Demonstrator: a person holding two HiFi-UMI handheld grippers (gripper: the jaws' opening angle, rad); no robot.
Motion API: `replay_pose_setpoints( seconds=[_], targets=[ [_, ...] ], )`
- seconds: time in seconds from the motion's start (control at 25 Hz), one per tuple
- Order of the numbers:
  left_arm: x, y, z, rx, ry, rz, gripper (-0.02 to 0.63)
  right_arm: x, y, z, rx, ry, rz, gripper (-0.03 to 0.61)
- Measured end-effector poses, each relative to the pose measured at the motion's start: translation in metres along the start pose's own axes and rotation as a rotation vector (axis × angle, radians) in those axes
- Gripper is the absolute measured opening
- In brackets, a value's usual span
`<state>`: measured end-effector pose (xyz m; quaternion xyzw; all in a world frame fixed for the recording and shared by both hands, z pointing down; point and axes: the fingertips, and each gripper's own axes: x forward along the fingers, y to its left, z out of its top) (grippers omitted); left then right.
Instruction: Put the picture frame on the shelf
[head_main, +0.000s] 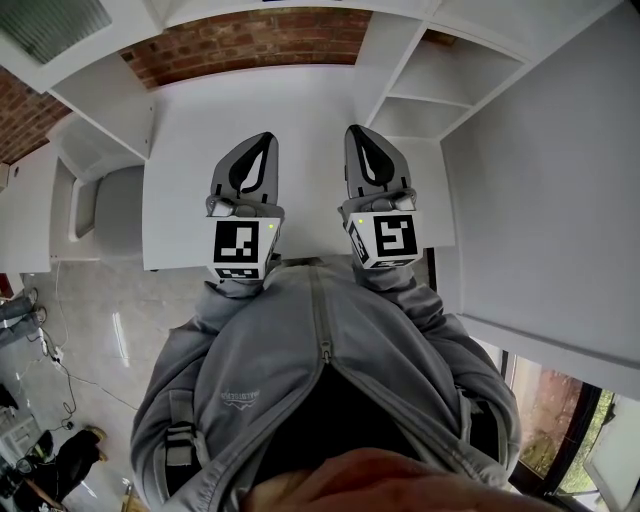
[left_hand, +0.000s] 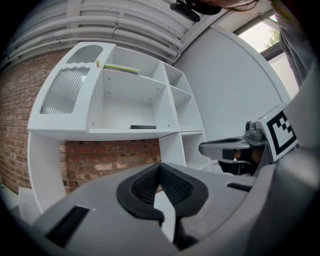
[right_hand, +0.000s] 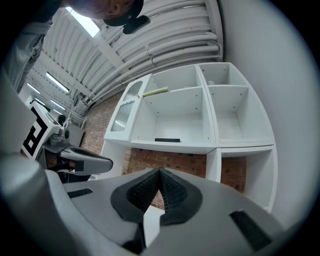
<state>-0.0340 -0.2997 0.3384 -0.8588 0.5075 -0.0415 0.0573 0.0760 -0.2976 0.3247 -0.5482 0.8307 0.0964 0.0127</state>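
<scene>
A white shelf unit (left_hand: 165, 107) (right_hand: 206, 112) stands against a brick wall ahead of me. On the floor of its wide middle compartment a flat dark rectangular thing (left_hand: 143, 127) (right_hand: 167, 140) lies down; it may be the picture frame, but I cannot tell for sure. My left gripper (head_main: 265, 138) (left_hand: 160, 166) is shut with its pads meeting and nothing between them. To its right, my right gripper (head_main: 356, 130) (right_hand: 159, 171) is also shut and empty. Both point level at the shelf, side by side, over a white desk top (head_main: 300, 100).
A thin yellow-green strip (left_hand: 121, 69) (right_hand: 156, 91) lies on the upper shelf. A ribbed glass door (left_hand: 64, 91) closes the unit's left compartment. Open cubbies (right_hand: 235, 117) fill the right side. A white wall (head_main: 550, 180) stands close on the right. Brick (left_hand: 110, 155) shows below the shelf.
</scene>
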Motion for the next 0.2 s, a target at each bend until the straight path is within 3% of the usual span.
replay_pose_setpoints(
  seconds=[0.2],
  targets=[
    [0.0015,0.0024,0.0016,-0.001,-0.003,-0.002,0.008,0.0032,0.0012,0.0003,0.003,0.002,0.004,0.026]
  ],
)
